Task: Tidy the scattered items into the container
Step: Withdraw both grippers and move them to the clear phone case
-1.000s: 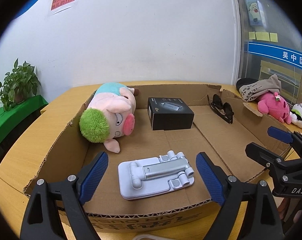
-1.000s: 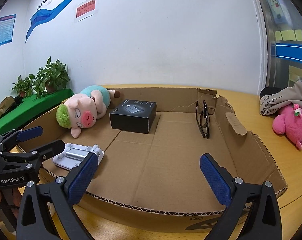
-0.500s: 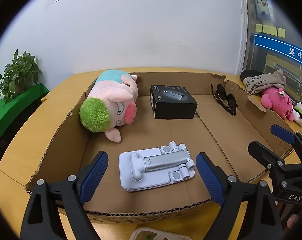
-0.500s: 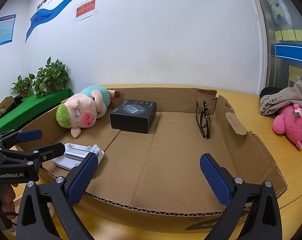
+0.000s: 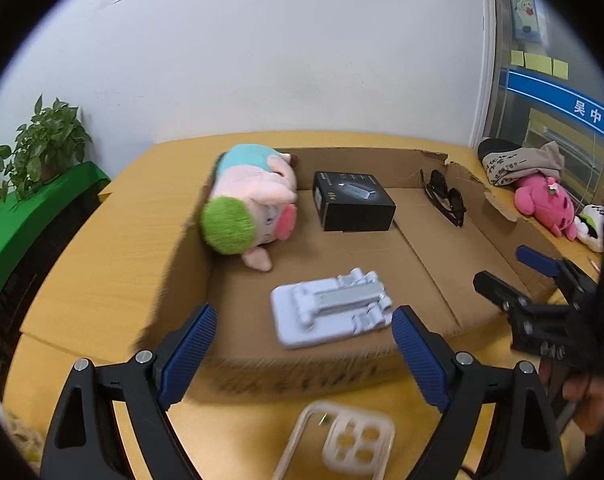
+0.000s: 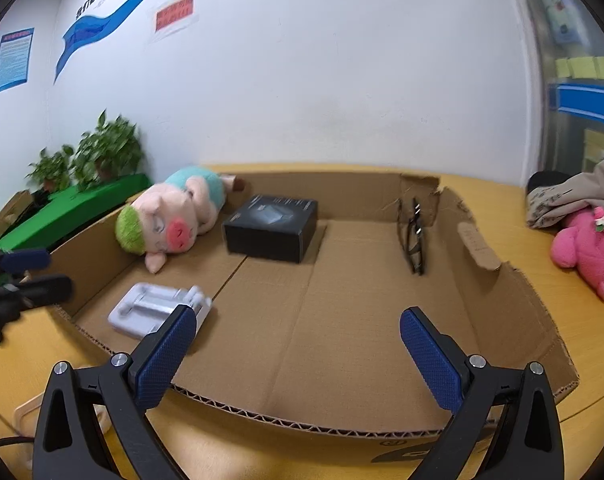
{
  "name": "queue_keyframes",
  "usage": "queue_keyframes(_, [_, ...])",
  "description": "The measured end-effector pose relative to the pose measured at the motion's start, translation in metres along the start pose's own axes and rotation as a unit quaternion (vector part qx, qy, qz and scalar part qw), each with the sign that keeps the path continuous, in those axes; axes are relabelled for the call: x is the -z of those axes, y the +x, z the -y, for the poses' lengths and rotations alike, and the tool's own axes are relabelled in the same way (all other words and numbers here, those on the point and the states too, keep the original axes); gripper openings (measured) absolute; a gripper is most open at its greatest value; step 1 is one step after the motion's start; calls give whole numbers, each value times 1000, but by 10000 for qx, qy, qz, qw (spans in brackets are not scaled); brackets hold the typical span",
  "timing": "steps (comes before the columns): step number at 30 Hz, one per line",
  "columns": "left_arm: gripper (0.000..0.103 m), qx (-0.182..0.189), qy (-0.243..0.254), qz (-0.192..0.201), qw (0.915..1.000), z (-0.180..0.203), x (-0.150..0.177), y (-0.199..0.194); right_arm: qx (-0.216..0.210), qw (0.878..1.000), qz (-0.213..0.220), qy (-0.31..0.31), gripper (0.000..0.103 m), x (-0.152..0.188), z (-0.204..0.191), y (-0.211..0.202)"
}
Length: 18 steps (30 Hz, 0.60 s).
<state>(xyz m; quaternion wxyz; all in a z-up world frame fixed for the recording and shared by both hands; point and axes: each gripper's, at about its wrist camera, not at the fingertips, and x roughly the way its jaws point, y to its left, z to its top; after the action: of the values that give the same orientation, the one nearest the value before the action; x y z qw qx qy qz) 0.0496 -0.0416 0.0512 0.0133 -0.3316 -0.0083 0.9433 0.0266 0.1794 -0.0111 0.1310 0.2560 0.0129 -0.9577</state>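
Your left gripper [image 5: 303, 344] spread and empty, clear phone case [image 5: 341, 442] with four round cutouts just below it, your right gripper [image 6: 298, 354] spread over the cardboard box [image 6: 341, 360].

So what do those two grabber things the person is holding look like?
Both look alike. The left gripper and right gripper each have two black plastic arms with triangle cut-outs and silver screws, tipped with dark blue bumpy pads. From the side, the right one's black body carries a blurred white marking.
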Motion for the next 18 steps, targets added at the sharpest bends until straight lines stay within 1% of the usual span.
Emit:
queue_keyframes(2, [89,-34,-13,-49,10000,-12,4,-18,-62,9997,-216,91,103,-5,2,-6])
queue_keyframes(4, [90,-97,-65,-141,9998,-26,12,-36,-190,9993,-245,198,103,-8,0,-18])
queue_keyframes(7, [89,-177,-151,-362,9991,-47,26,-58,-690,9968,-316,239,103,-9,-15,-41])
queue_keyframes(9, [89,-210,-224,-605,9977,-61,39,-69,-1128,9923,-508,94,103,-3,-34,-48])
queue_keyframes(11, [89,-102,-313,-821,9961,-69,52,-76,-1520,9849,-822,-84,103,6,-54,-45])
queue_keyframes(12, [89,-4,-381,-917,9951,-73,58,-77,-1631,9820,-939,-143,103,10,-64,-41])
queue_keyframes(15, [89,231,-638,-1185,9906,-75,76,-69,-1649,9763,-1394,-137,103,23,-84,-21])
queue_keyframes(16, [89,310,-679,-1239,9895,-73,80,-64,-1654,9732,-1599,-56,100,28,-89,-11])
queue_keyframes(17, [89,445,-725,-1292,9880,-70,84,-58,-1635,9698,-1809,4,94,34,-94,0])
queue_keyframes(18, [88,605,-787,-1378,9855,-67,89,-50,-1618,9676,-1939,-10,90,38,-98,6])
